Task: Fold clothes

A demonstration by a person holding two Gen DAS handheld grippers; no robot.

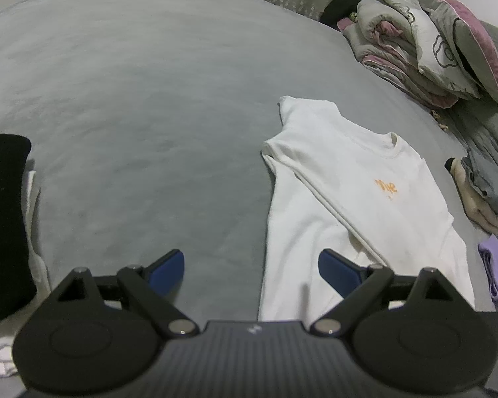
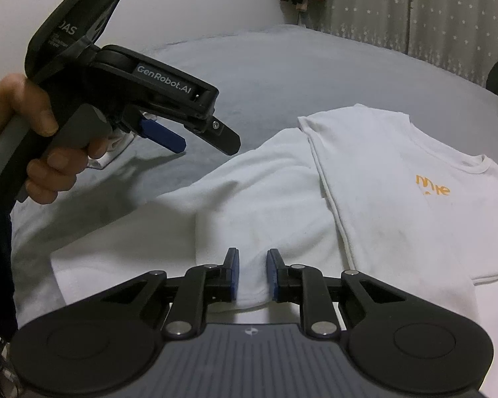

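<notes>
a white t-shirt [image 2: 381,205] is lying on the grey bed [image 2: 282,73], one side already folded over. its near hem fold is being pinched between the narrowed pads of the right claw [image 2: 252,273] — looks gripped. the left claw [image 2: 212,139] is being held wide open above, empty. next the hem probably needs carrying toward the collar. no containers visible.

We read "GenRobot.AI" along the left gripper [image 2: 212,136] body, partial letters "DAS" on its round head, and unclear orange lettering on the white T-shirt [image 2: 398,199].

T-shirt [image 1: 355,199] on bed [image 1: 132,116], bedding [image 1: 415,46] behind.
</notes>
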